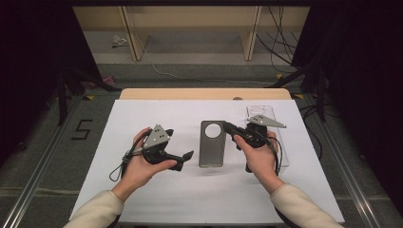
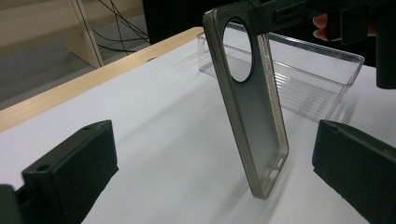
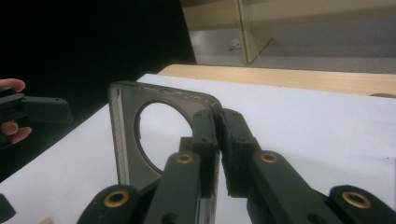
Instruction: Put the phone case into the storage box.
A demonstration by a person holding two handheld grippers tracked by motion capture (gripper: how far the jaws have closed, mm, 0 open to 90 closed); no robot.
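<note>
Two black jaws of the left gripper (image 2: 210, 186) are standing wide apart at the bottom of the left gripper view, with nothing pressed between them; the phone case (image 2: 250, 116) is standing in the gap a little beyond them, untouched. I judge that the left gripper is staying close so it can help again if the case slips.

Next, the phone case itself is standing upright on its short bottom edge on the white table cover (image 2: 154, 116), near the middle of the table in the high view (image 1: 212, 143). It is a smoky grey, half-transparent shell with a big round camera hole near the top, a thin raised rim and small cut-outs at the bottom edge. It is looking light and a little flexible.

Behind it, the right gripper (image 3: 219, 140) is clamping the top corner of the case, beside the round hole, and in this way is keeping it upright for handling.

Farther away, a clear plastic tray (image 2: 303, 74) is lying on the cover, apart from the case, beside the right hand (image 1: 260, 154). Probably the case belongs there.
</note>
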